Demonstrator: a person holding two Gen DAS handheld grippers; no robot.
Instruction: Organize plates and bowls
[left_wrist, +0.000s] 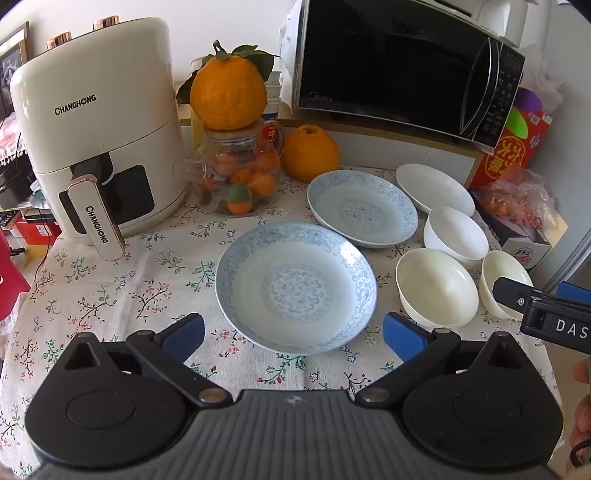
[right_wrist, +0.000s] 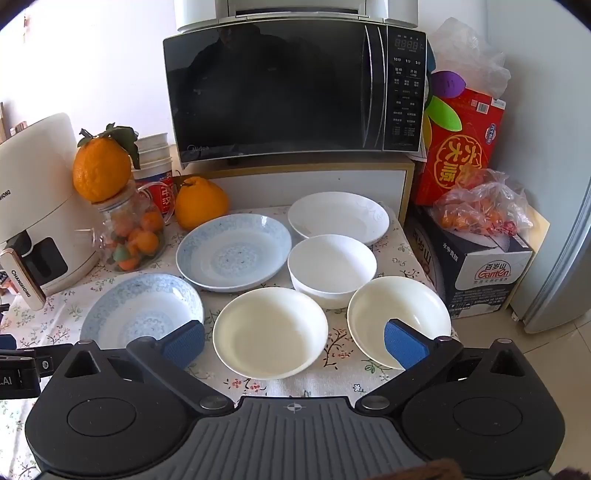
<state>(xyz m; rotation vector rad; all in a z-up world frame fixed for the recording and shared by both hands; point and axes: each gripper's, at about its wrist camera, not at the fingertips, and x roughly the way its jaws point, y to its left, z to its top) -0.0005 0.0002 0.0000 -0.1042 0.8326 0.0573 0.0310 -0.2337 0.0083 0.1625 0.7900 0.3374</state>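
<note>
Left gripper (left_wrist: 293, 334), jaws wide, flanks the near plate (left_wrist: 295, 288) rim untouched.

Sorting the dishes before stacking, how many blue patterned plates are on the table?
2. Near blue plate lies just ahead of the left gripper; far blue plate sits behind it, beside the orange.
</note>
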